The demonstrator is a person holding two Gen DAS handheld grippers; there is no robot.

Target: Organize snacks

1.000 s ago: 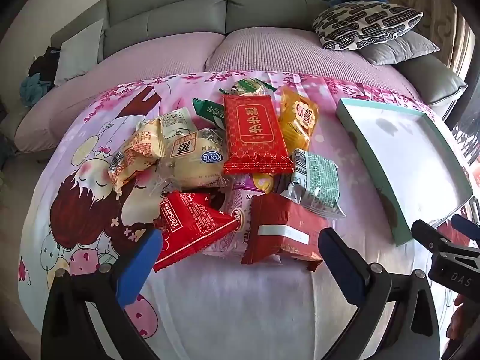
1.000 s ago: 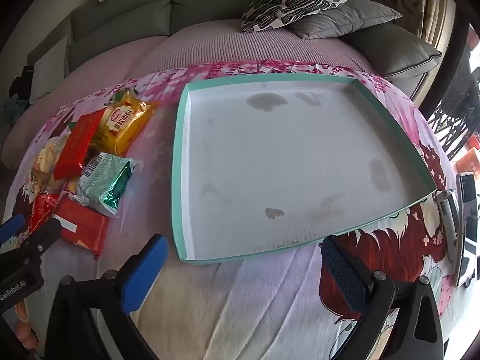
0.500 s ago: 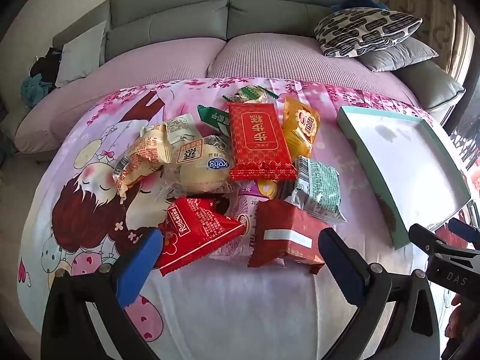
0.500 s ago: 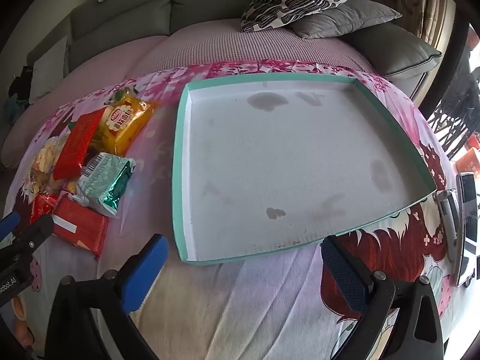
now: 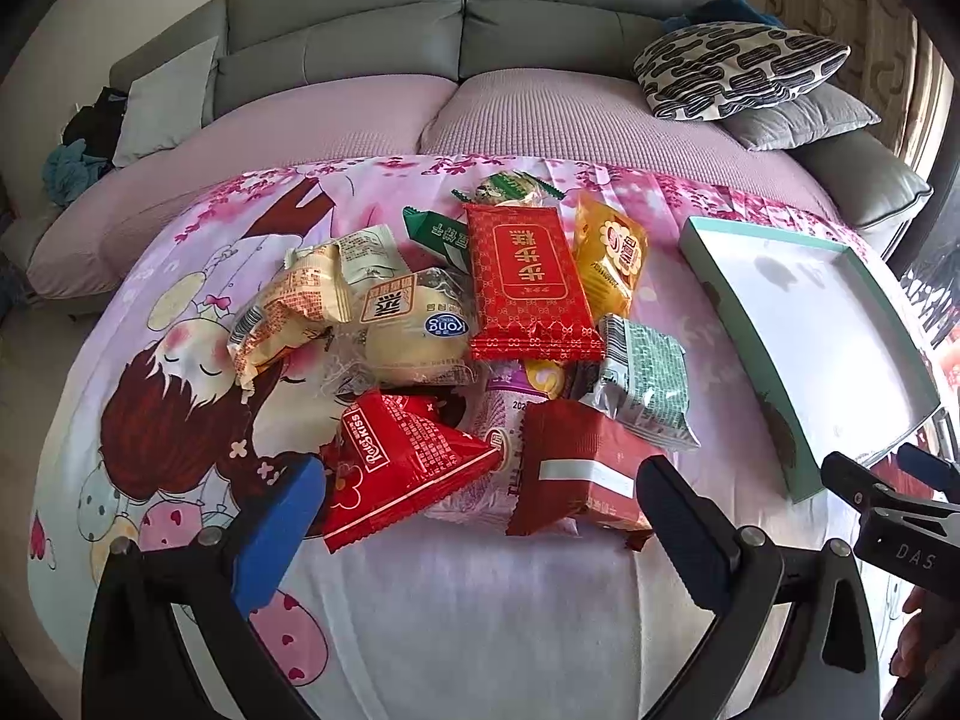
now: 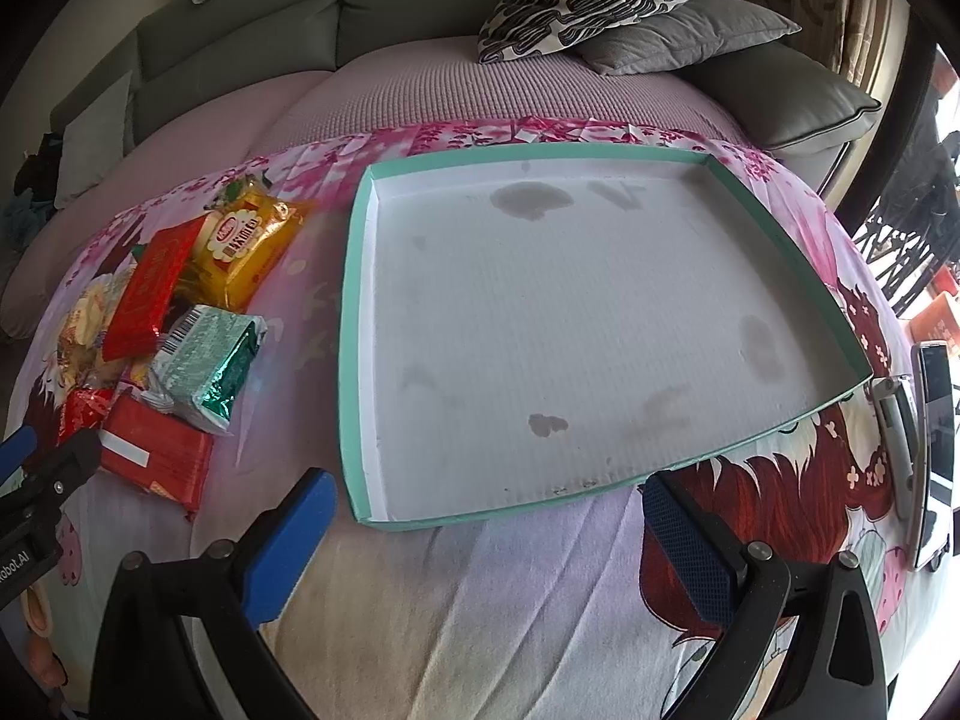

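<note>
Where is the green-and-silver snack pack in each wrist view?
Left wrist: the green pack lies right of centre, at the pile's right edge, just beyond the dark red pack.
Right wrist: the same pack lies at the left, between the dark red pack and the yellow pack.
Shared landmark: the teal tray, to the pack's right in both views.
</note>
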